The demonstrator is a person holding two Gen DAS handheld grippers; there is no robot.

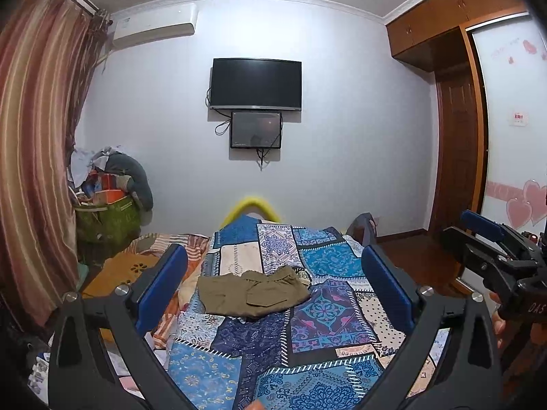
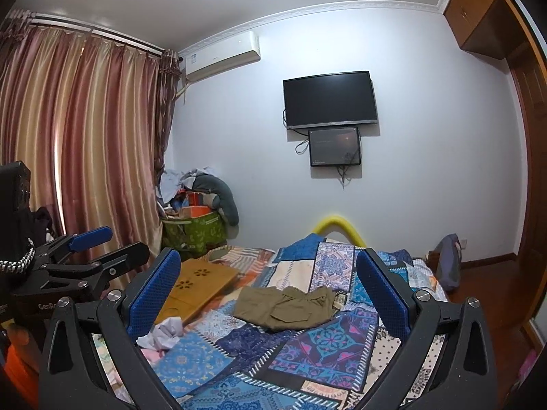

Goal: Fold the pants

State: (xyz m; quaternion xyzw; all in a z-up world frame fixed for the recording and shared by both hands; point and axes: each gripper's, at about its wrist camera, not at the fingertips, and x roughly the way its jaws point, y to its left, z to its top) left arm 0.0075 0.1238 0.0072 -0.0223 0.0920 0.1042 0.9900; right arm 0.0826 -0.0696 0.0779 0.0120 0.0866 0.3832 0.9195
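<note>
Both grippers are raised over the near end of the bed (image 1: 345, 352), jaws spread wide, nothing in either; left gripper (image 1: 273, 270) frames the pants between its blue pads, right gripper (image 2: 268, 273) does the same from slightly further right. The right gripper also shows at the right edge of the left view, again empty. Pants (image 1: 251, 292) lie in the middle of the bed, toward the far half, well apart from both grippers. They look already folded into a compact, roughly rectangular stack, cargo pocket flap facing up, gathered waistband along the far edge. My read: either a fold pass is done and the grippers have room to check it, or they're staged for the next crease; can't tell which. Fabric is olive-khaki woven cotton by the look, matte, soft, a bit rumpled at the waistband, so it will hold a crease loosely and slide on the cover. The quilt (image 2: 307, 345) is a blue patchwork print, flat and slightly wrinkled, giving a soft work surface with no hard edge to fold against. On the left side of the bed sits a tan board (image 2: 195, 290) with flower cut-outs, rigid and flat, and a crumpled white cloth (image 2: 164, 333) near the left edge. Both are clear of the pants, so not in the way.
</note>
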